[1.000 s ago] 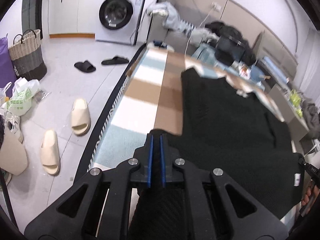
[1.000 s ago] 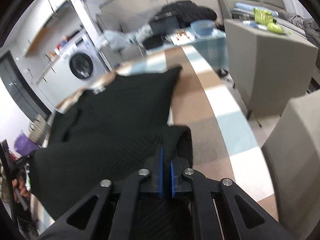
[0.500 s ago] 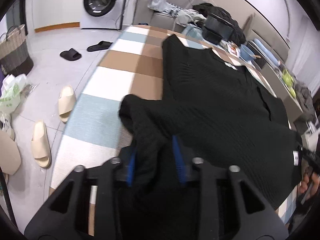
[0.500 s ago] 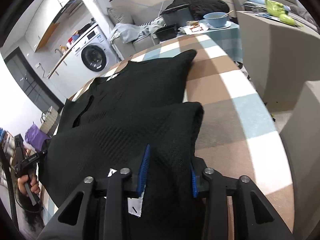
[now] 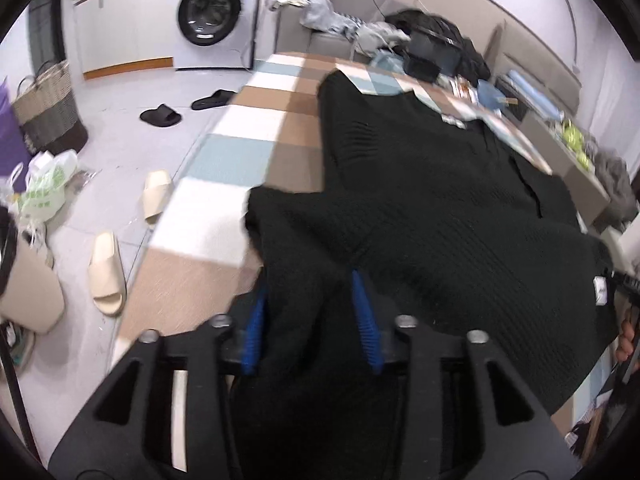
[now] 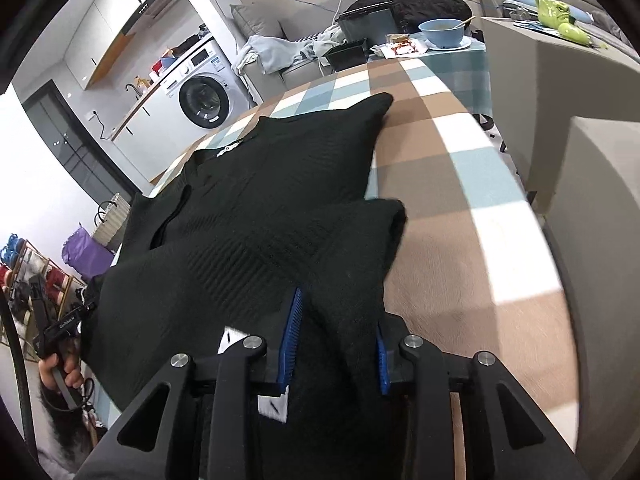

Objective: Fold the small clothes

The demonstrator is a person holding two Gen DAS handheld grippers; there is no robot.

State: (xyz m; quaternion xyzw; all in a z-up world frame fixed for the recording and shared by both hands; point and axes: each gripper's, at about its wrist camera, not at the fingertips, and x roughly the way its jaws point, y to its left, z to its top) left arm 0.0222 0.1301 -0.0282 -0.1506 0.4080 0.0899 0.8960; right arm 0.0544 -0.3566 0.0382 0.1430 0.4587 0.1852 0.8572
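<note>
A black knit garment (image 5: 440, 208) lies spread on a table with a checked cloth (image 5: 240, 160); its near part is folded back over the rest. It also shows in the right wrist view (image 6: 260, 216). My left gripper (image 5: 308, 300) is open, its blue pads apart, with the garment's near left corner lying loose between them. My right gripper (image 6: 336, 320) is open too, with the near right corner and a white label (image 6: 272, 404) lying between its pads.
Slippers (image 5: 108, 272) and bags (image 5: 44, 188) lie on the floor to the left, by a woven basket (image 5: 48, 108) and washing machine (image 5: 216, 16). At the table's far end are a blue bowl (image 6: 442, 32), a black box and clothes. Grey furniture (image 6: 600, 200) stands right.
Both grippers were shut on the garment's near corners, carried them forward over the garment, and have opened. The corners now rest folded on top.
</note>
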